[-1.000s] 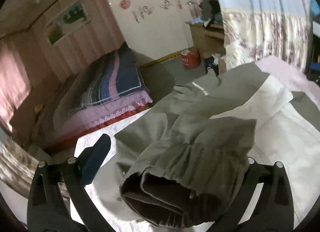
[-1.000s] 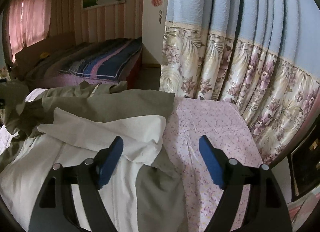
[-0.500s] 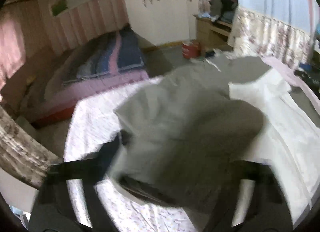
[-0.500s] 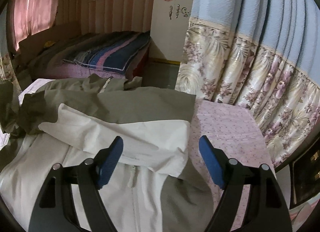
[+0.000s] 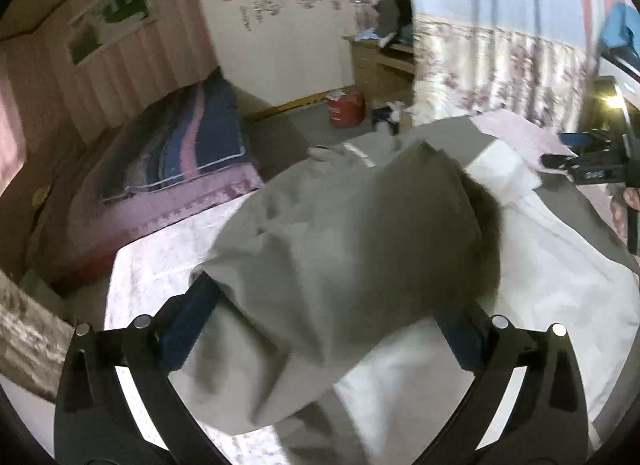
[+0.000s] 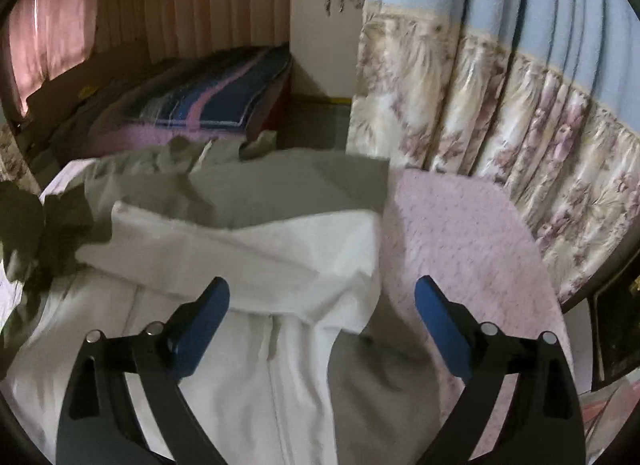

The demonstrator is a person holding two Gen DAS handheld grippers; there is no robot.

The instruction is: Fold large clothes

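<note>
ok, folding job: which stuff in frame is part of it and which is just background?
Job:
olive jacket with white lining
its bunched sleeve
left tongs, opening around the sleeve
right tongs, opening, over the lining

Background:
red bucket
striped blanket
floral curtain

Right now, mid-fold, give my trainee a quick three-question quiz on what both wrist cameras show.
1. True or false: the jacket lies with its white lining facing up.
2. What lies between the fingers of the left gripper? A) the olive sleeve B) a pillow C) nothing
3. What covers the surface under the jacket, right of the right gripper?

Key
1. True.
2. A; the jaws are opening, the sleeve bunched between them.
3. A pink patterned sheet.
</note>
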